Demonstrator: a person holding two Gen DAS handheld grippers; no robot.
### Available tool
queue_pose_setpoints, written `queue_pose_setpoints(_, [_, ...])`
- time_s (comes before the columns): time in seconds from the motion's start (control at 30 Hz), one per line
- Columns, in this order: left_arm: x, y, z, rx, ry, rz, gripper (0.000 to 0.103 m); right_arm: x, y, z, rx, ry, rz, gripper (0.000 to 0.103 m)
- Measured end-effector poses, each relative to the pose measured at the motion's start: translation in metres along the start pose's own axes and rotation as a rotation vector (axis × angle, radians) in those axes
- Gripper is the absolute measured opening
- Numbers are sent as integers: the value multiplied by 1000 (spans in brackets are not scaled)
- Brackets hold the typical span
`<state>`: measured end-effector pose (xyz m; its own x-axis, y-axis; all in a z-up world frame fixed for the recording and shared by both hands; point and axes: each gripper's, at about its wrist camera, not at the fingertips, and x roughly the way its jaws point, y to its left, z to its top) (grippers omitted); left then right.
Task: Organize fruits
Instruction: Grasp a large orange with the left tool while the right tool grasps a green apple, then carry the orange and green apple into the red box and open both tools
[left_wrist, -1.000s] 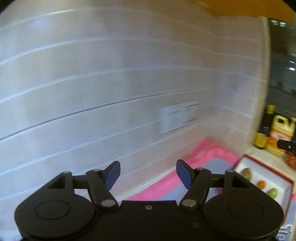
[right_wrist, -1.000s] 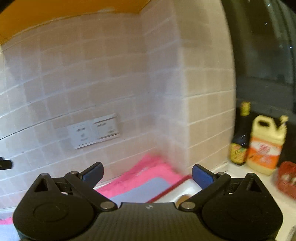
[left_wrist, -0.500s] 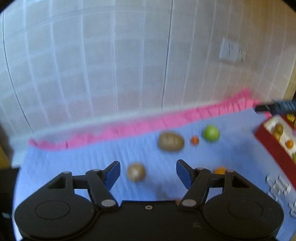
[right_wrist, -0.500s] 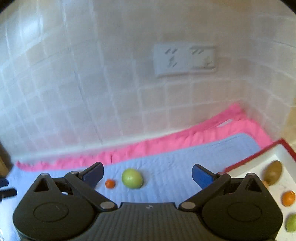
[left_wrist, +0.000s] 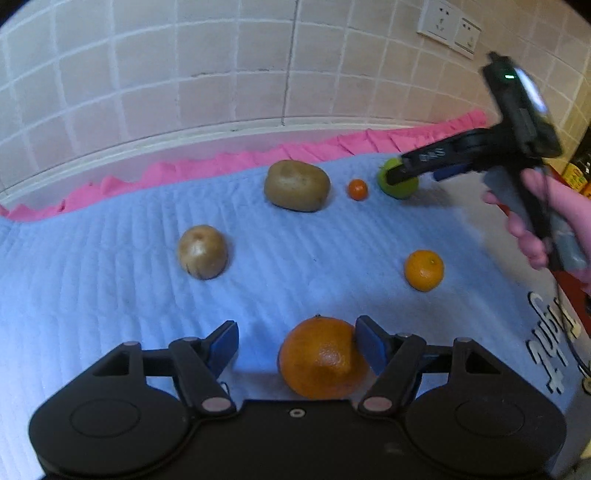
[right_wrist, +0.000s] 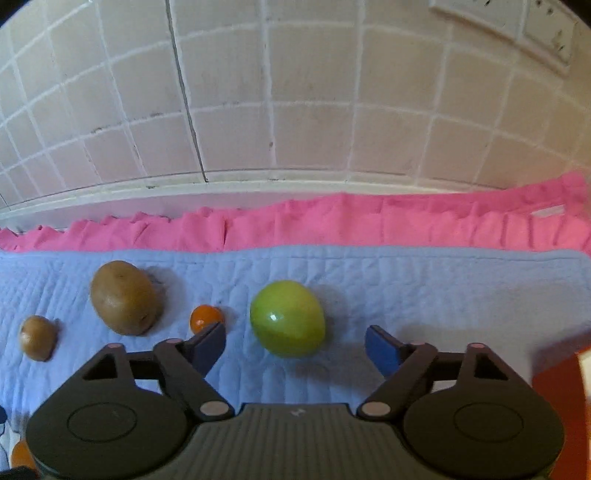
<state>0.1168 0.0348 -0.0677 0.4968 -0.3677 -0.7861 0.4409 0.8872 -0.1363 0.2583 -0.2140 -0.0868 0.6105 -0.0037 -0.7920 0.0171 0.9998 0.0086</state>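
Fruits lie on a blue quilted mat (left_wrist: 110, 288). My left gripper (left_wrist: 297, 345) is open, low over the mat, with a large orange (left_wrist: 321, 358) between its fingers, close to the right one. Further off lie a small orange (left_wrist: 423, 270), a round brown fruit (left_wrist: 202, 251), a large kiwi (left_wrist: 296, 185), a tiny orange fruit (left_wrist: 357, 189) and a green fruit (left_wrist: 400, 186). My right gripper (right_wrist: 295, 343) is open just in front of the green fruit (right_wrist: 287, 323). The kiwi (right_wrist: 123, 297) and the tiny orange fruit (right_wrist: 205, 317) lie to its left.
A pink cloth (right_wrist: 369, 225) edges the mat along the tiled wall (right_wrist: 295, 110). A red box edge (right_wrist: 569, 387) shows at the right. Wall sockets (left_wrist: 448, 26) sit at the upper right. The right hand and gripper body (left_wrist: 517, 122) reach over the mat's right side.
Both grippers have swung down from facing the wall to the mat. The left one now straddles the large orange; the right one has closed in on the green fruit.
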Motion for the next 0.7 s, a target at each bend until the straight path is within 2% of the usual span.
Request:
queue_pose_setpoints(0.07, [4, 2, -1, -3, 22, -41, 84, 8, -1, 1, -2, 8, 0, 81])
queue_pose_setpoints(0.13, [8, 3, -2, -20, 43, -78, 85, 17, -2, 4, 4, 20, 21, 71])
queue_pose_setpoints(0.2, [11, 1, -5, -42, 65, -106, 85, 22, -2, 6, 12, 26, 32, 70])
queue_pose_setpoints(0.37, [19, -4, -10, -86, 85, -122, 86, 29, 0, 10, 6, 29, 42, 64])
queue_pose_setpoints(0.47, [29, -13, -13, -59, 128, -88, 82, 33, 1, 11, -4, 25, 39, 63])
queue_pose_setpoints(0.5, [30, -16, -15, -44, 126, -73, 79, 33, 1, 11, -2, 24, 41, 59])
queue_pose_setpoints(0.53, [29, -20, -16, -36, 118, -55, 71, 33, 0, 11, -1, 19, 37, 54])
queue_pose_setpoints(0.57, [28, -21, -17, -37, 111, -45, 69, 33, -1, 11, 1, 14, 41, 54])
queue_pose_setpoints(0.7, [24, -24, -19, -47, 91, -27, 68, 29, -9, 9, 43, 6, 53, 54])
